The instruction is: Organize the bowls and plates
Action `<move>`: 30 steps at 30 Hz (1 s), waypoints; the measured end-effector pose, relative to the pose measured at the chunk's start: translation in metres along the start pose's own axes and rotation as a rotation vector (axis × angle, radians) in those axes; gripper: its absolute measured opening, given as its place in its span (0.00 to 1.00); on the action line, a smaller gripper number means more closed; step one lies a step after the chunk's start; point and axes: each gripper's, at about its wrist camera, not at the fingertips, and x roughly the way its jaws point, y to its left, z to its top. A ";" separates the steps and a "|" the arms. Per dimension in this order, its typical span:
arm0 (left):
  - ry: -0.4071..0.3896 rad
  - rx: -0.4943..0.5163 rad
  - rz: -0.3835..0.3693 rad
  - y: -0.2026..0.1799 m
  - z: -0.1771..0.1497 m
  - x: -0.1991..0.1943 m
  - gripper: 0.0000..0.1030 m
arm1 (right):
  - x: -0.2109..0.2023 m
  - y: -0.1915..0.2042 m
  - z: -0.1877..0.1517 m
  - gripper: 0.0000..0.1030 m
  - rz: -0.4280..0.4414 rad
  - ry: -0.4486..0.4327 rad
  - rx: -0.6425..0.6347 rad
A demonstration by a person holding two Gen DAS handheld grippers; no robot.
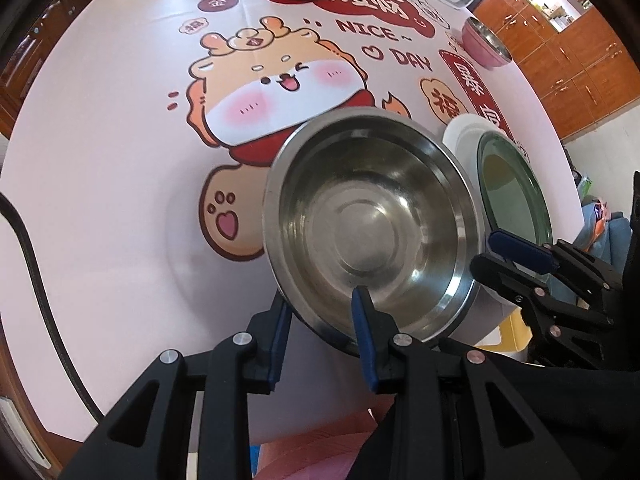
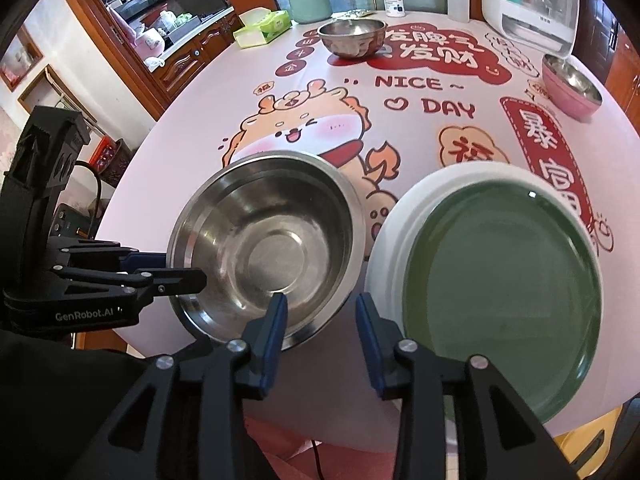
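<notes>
**Both grippers at the near steel bowl**

Your left gripper [image 1: 322, 312] fills the bottom of its frame, jaws straddling the near rim of the large steel bowl [image 1: 372, 216]: one pad is inside the bowl and the other outside, with no firm clamp visible. Your right gripper [image 2: 320, 312] stands with its jaws apart at the bottom centre of its view, over the tablecloth [image 2: 200, 128], between that bowl and the green plate [image 2: 500, 280]. This plate rests on a white plate [image 2: 400, 216] at lower right. A smaller steel bowl [image 2: 352, 38] sits at top centre, and a pink bowl [image 2: 570, 88] at upper right.
</notes>
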 end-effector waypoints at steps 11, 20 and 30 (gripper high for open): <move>-0.049 -0.050 0.044 0.007 0.001 -0.016 0.36 | -0.010 -0.009 0.011 0.45 0.018 -0.031 -0.037; -0.096 -0.143 0.111 0.002 0.000 -0.028 0.38 | -0.025 -0.029 0.020 0.49 0.051 -0.048 -0.097; -0.211 -0.243 0.128 -0.041 0.017 -0.047 0.49 | -0.055 -0.073 0.034 0.59 0.067 -0.107 -0.130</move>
